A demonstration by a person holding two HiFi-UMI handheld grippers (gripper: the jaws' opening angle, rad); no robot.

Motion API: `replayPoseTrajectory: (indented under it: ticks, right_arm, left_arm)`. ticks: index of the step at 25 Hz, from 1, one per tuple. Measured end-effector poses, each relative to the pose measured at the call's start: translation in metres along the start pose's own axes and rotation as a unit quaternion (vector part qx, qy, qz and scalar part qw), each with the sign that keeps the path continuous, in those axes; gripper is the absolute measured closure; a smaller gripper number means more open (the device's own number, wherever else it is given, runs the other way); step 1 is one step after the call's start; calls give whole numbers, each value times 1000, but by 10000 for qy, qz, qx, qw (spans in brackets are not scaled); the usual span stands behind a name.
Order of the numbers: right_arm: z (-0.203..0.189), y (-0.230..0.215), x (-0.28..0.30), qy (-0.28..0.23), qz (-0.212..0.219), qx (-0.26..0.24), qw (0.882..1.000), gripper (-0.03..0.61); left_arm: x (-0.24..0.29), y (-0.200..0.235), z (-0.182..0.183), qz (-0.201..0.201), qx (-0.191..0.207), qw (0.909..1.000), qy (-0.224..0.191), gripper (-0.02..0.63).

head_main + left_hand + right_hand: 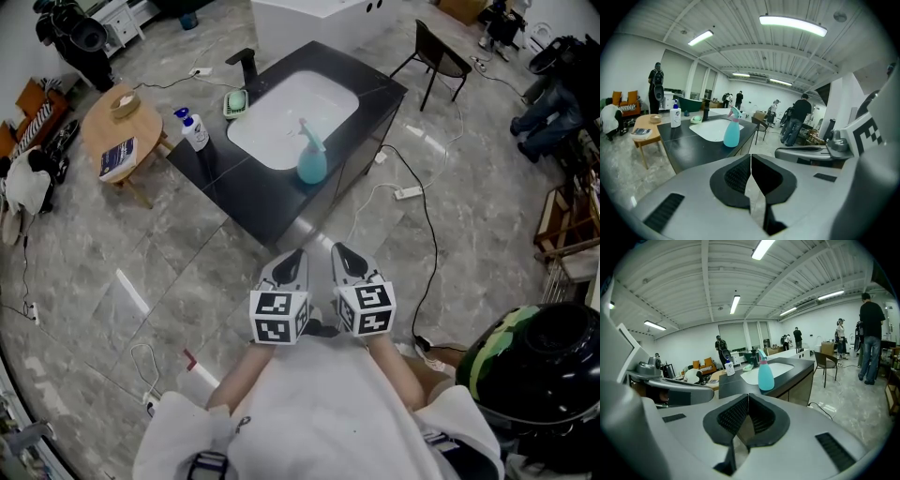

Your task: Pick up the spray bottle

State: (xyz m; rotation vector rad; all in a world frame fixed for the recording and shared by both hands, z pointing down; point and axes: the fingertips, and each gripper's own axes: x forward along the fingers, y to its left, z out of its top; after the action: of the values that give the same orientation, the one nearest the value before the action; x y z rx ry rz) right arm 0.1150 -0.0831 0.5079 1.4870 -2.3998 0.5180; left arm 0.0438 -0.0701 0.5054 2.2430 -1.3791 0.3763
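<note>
A teal spray bottle (311,159) (732,132) (765,373) with a pale trigger head stands upright on the black counter (272,202), at the near edge of the white sink basin (291,117). My left gripper (290,262) (750,160) and right gripper (343,256) (747,401) hang side by side over the floor, short of the counter, both pointing at the bottle. Each has its jaws shut with nothing between them.
On the counter stand a white pump bottle (194,131), a green soap dish (234,102) and a black tap (246,66). A round wooden table (120,129) sits to the left, a chair (437,56) at the far right. Cables (419,202) cross the floor. People stand in the background.
</note>
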Motion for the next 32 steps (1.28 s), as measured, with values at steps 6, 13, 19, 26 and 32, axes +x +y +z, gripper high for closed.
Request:
replayPoseTrajectory:
  ticks: [6, 13, 19, 26, 32]
  right_arm:
    - [5, -15, 0, 3, 64, -35, 10000, 551]
    - [4, -15, -2, 1, 72, -22, 10000, 551]
    - [3, -11, -2, -45, 23, 22, 10000, 551]
    - [6, -1, 7, -155, 130, -26, 9998, 551]
    - [13, -1, 22, -81, 169, -102, 9998, 551]
  left_arm:
    - [9, -6, 5, 115, -58, 9999, -36, 584]
    - [9, -4, 2, 148, -99, 9998, -14, 584]
    - [5, 2, 5, 162, -76, 9998, -64, 584]
    - [9, 13, 8, 160, -84, 9998, -116, 584]
    - [18, 19, 19, 141, -71, 9998, -145, 584]
